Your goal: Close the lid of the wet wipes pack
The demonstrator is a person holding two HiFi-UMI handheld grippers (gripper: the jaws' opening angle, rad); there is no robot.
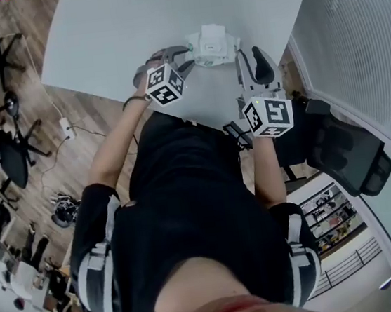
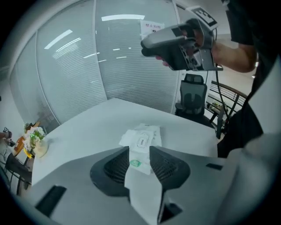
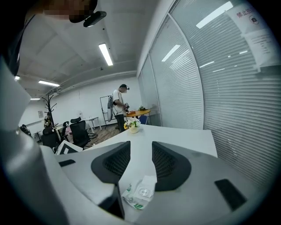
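Office: swivel chair [image 1: 347, 151], glass partition [image 2: 131, 66].

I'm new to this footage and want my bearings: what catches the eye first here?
A white wet wipes pack lies alone near the edge of a pale table, right in front of the person. The left gripper and the right gripper flank it, each with jaws apart and the pack showing through the gap. A curved glass wall with blinds runs beside the table.

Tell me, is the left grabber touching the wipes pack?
Apart. The left gripper view shows the wet wipes pack lying on the table beyond the left gripper's open jaws, untouched.
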